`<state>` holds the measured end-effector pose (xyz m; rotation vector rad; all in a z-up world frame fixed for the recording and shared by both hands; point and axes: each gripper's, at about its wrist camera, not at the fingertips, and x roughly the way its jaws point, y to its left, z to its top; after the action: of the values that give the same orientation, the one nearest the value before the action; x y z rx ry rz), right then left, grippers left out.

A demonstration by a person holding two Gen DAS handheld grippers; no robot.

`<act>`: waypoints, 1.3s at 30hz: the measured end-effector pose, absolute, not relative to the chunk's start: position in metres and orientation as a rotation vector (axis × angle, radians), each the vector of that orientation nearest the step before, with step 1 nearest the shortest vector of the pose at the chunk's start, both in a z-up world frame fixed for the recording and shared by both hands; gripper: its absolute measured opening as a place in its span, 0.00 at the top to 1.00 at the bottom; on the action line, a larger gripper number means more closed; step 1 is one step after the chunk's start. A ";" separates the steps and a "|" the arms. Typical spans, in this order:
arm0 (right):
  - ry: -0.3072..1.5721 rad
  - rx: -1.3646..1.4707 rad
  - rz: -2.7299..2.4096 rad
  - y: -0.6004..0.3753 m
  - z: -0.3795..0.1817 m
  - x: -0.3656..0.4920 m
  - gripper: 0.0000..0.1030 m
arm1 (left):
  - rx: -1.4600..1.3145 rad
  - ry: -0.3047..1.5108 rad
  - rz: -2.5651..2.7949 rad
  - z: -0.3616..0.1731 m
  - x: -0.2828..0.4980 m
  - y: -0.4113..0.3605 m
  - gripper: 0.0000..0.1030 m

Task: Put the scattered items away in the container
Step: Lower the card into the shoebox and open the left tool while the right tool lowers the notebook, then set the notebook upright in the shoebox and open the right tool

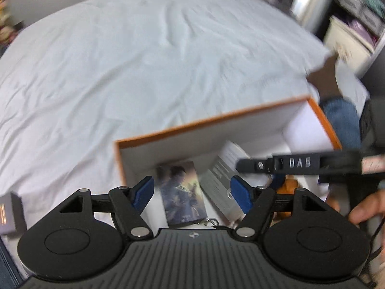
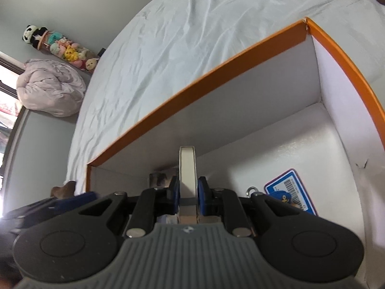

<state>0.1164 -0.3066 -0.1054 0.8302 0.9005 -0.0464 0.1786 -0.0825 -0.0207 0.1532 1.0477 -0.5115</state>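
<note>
One orange-rimmed box (image 1: 216, 122) sits on the bed (image 1: 120, 72). Left hand-held gripper (image 1: 192, 192) is spread wide and empty, over the box's near end. Right hand-held gripper (image 2: 188, 193) is clamped on one thin white book (image 2: 187, 166), held edge-on inside the box. Counted inside from the left view: one photo card (image 1: 181, 192), one grey booklet (image 1: 223, 180), one orange plush (image 1: 287, 187). The right view adds one blue barcode card (image 2: 290, 190). One small dark box (image 1: 9, 213) lies on the bed outside.
</note>
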 end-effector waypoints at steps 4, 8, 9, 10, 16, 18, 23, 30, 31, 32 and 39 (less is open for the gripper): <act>0.915 0.827 -0.049 -0.302 -0.106 0.118 0.83 | 0.040 1.022 -0.466 -0.018 0.183 -0.057 0.25; 0.941 0.847 -0.022 -0.292 -0.112 0.122 0.83 | -0.016 1.024 -0.429 -0.017 0.181 -0.037 0.38; 0.949 0.851 -0.015 -0.289 -0.114 0.124 0.83 | -0.026 1.031 -0.426 -0.020 0.181 -0.033 0.39; 0.958 0.854 -0.006 -0.286 -0.115 0.127 0.83 | -0.033 1.039 -0.421 -0.023 0.182 -0.030 0.41; 0.977 0.817 0.010 -0.276 -0.114 0.133 0.83 | -0.101 1.064 -0.391 -0.040 0.181 -0.012 0.46; 0.976 0.842 0.004 -0.280 -0.114 0.131 0.83 | -0.115 1.063 -0.390 -0.040 0.179 -0.008 0.46; 0.930 0.836 0.008 -0.282 -0.099 0.125 0.84 | -0.140 1.062 -0.353 -0.042 0.178 0.003 0.46; 0.905 0.765 0.032 -0.265 -0.091 0.132 0.83 | -0.168 1.069 -0.323 -0.048 0.179 0.011 0.46; 0.903 0.796 0.052 -0.266 -0.093 0.134 0.83 | -0.175 1.071 -0.326 -0.049 0.179 0.012 0.46; 0.903 0.817 0.067 -0.264 -0.094 0.136 0.83 | -0.181 1.072 -0.327 -0.050 0.179 0.013 0.46; 0.907 0.878 0.122 -0.250 -0.103 0.153 0.84 | -0.202 1.067 -0.338 -0.052 0.176 0.017 0.46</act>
<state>0.1532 -0.2496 -0.1034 0.8783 0.9067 0.1217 0.1759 0.0171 -0.0520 -0.2018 1.0674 -0.3382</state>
